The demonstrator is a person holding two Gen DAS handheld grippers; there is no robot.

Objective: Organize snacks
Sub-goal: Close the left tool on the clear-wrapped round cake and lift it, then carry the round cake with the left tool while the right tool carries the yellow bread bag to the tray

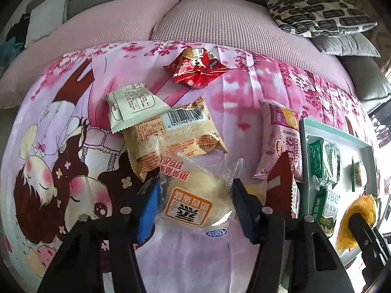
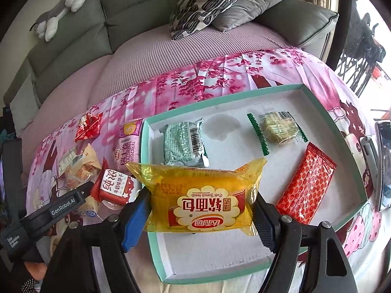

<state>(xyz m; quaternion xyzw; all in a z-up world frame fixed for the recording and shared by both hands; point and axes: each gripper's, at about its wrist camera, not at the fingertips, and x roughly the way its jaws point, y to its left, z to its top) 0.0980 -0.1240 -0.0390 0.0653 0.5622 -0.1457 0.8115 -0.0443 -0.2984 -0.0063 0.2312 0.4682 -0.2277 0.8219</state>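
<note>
My left gripper (image 1: 195, 202) is shut on a clear-wrapped round bun (image 1: 195, 200) with an orange label, over the pink cartoon cloth. My right gripper (image 2: 200, 210) is shut on a yellow soft bread pack (image 2: 202, 195) and holds it over the near part of the teal-rimmed white tray (image 2: 330, 119). The tray holds a green-white pack (image 2: 183, 144), a small green-edged biscuit (image 2: 278, 127) and a red patterned bar (image 2: 308, 183). Loose on the cloth are a tan barcode pack (image 1: 171, 136), a cream pack (image 1: 132, 105), a red packet (image 1: 195, 69), a pink Swiss roll pack (image 1: 283, 144) and a red-white biscuit pack (image 2: 114, 185).
The cloth lies on a pink sofa seat (image 1: 207, 24) with grey backrests. A black-and-white patterned cushion (image 2: 207, 2) and a grey cushion (image 2: 251, 2) sit at the back right. A phone (image 2: 383, 163) lies right of the tray. A plush toy (image 2: 61, 7) rests on the backrest.
</note>
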